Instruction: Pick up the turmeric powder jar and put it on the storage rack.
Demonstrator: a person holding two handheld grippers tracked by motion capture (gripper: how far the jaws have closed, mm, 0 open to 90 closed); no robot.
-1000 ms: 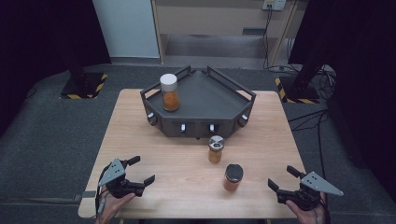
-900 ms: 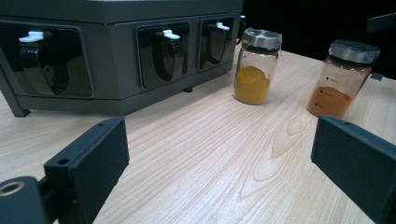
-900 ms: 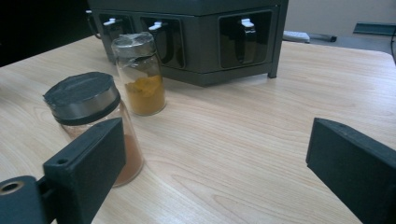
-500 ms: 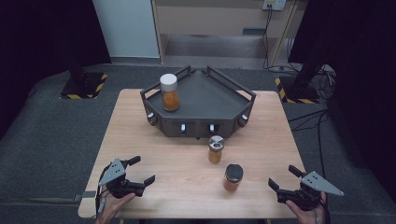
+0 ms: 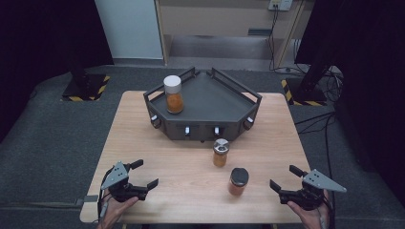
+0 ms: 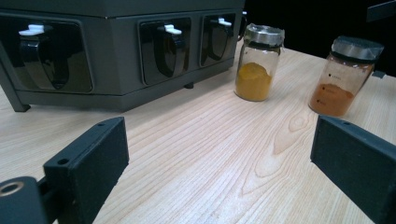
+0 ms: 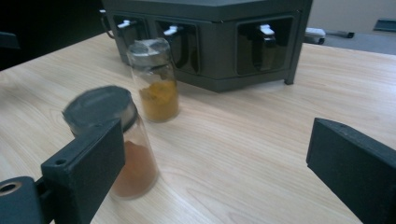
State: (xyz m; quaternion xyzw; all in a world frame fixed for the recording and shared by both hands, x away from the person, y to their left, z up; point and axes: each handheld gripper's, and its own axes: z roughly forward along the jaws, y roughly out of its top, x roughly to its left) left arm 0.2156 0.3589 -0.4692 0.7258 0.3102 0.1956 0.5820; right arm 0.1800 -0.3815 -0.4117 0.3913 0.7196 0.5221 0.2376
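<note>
Nearest the person, at the front edge of the pale wooden table (image 5: 143,143), the left gripper (image 5: 142,175) and the right gripper (image 5: 282,180) are held low, well apart from each other. Both are spread wide, and nothing is held between the jaws of either.

Just beyond the right gripper, and nearest to it, a small clear glass jar with a dark lid and reddish-brown powder (image 5: 238,181) stands upright on the bare wood. In the right gripper view the same jar (image 7: 116,144) is seen partly behind the left-hand jaw, apart from it. A little farther on, a second small glass jar with a silver faceted lid and yellow-orange powder (image 5: 220,152) stands upright, near the front of the dark grey angular rack with white-tipped knobs (image 5: 205,98). On top of the rack, at its left, a taller jar with a white lid and orange powder (image 5: 173,94) is standing.

The dark-lidded jar is judged light, rigid and breakable, with smooth glass that may slip. It is also narrow enough to tip if nudged. A hold is best taken across the glass body just below the lid, with the jaws level and closed gently.
</note>
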